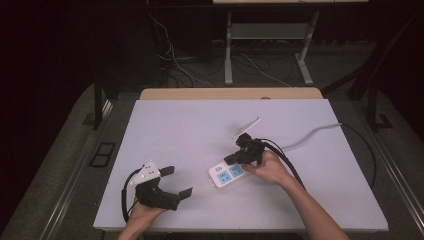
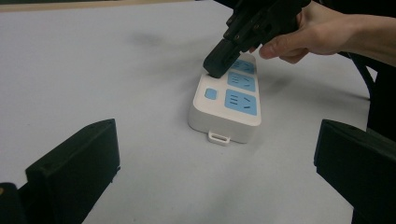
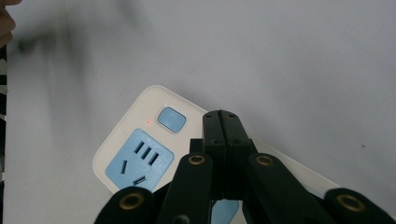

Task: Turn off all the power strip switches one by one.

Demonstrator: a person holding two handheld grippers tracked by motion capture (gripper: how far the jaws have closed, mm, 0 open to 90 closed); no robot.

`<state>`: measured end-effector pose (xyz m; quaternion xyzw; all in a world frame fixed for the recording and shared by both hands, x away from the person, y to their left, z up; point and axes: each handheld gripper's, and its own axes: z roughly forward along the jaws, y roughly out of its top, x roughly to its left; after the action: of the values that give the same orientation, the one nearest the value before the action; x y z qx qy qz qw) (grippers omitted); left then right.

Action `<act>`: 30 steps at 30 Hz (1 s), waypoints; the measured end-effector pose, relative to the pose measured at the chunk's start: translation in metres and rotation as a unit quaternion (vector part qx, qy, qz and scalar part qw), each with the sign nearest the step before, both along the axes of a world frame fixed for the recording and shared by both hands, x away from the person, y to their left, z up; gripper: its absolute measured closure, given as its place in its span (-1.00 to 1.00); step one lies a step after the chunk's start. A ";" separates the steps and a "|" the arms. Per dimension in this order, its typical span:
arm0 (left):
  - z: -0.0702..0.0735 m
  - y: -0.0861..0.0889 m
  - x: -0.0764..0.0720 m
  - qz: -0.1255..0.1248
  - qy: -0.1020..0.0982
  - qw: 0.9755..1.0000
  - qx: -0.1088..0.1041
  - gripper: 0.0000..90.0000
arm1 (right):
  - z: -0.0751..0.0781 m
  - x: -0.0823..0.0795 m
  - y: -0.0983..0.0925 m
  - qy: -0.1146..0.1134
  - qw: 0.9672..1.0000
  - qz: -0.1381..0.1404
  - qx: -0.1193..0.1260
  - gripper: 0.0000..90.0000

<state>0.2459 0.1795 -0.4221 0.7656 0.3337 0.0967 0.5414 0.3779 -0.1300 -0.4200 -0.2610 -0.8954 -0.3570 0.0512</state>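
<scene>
A: What's the surface like, and the room around it?

B: A pale grey table (image 1: 180, 125) with a wooden edge strip (image 1: 230, 93) at twelve o'clock. Beyond it the room is dark, with loose cables (image 1: 175, 60) on the floor and the white legs of a stand (image 1: 229, 50).

A: Going left to right, what lies on it?

B: At about seven o'clock the left gripper (image 1: 176, 182) sits low on the table, held in the left hand (image 1: 142, 210), its jaws spread wide with nothing between them. Right of centre, near five o'clock, lies the white power strip (image 1: 226, 174) with blue sockets. The right gripper (image 1: 231, 159) is just over it, jaws pressed together and pinching nothing, its tip down beside the strip's blue button (image 3: 171, 119). A small red light (image 3: 148, 122) shows next to that button.

A: Anything in the way?

B: A grey cord (image 1: 310, 134) runs off toward two o'clock, and the right gripper's black cable (image 1: 290, 165) loops behind the right hand (image 1: 267, 167).
</scene>
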 end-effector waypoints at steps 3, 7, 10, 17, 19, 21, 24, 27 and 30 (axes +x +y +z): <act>0.000 0.001 0.000 0.000 0.000 1.000 -0.001 -1.00 | 0.001 0.000 0.001 0.007 1.000 0.004 0.009 1.00; 0.000 0.001 0.000 0.000 0.000 1.000 -0.002 -1.00 | 0.002 -0.001 0.003 0.005 1.000 0.006 0.007 1.00; 0.000 0.001 0.000 0.000 0.000 1.000 -0.002 -1.00 | 0.003 -0.002 0.002 0.010 1.000 0.004 0.003 1.00; 0.000 0.000 0.000 -0.001 0.000 1.000 -0.002 -1.00 | 0.014 -0.007 -0.001 0.005 1.000 0.008 -0.002 0.99; 0.000 0.000 0.000 -0.001 0.000 1.000 -0.002 -1.00 | 0.017 -0.008 -0.001 0.003 1.000 0.011 -0.004 0.99; 0.000 0.000 0.000 -0.001 0.000 1.000 -0.002 -1.00 | 0.021 -0.009 0.000 0.005 1.000 0.012 -0.006 0.99; 0.000 0.001 0.000 -0.001 0.000 1.000 -0.002 -1.00 | 0.024 -0.010 0.001 0.003 1.000 0.017 -0.004 0.99; 0.000 0.001 0.000 -0.001 0.000 1.000 -0.003 -1.00 | 0.027 -0.011 0.004 0.005 1.000 0.021 -0.005 0.99; 0.000 0.001 0.000 0.000 0.000 1.000 -0.003 -1.00 | 0.029 -0.013 0.007 0.004 1.000 0.027 -0.005 0.99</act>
<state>0.2455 0.1803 -0.4217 0.7639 0.3338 0.0959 0.5440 0.3653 -0.1226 -0.3913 -0.2381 -0.9036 -0.3504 0.0630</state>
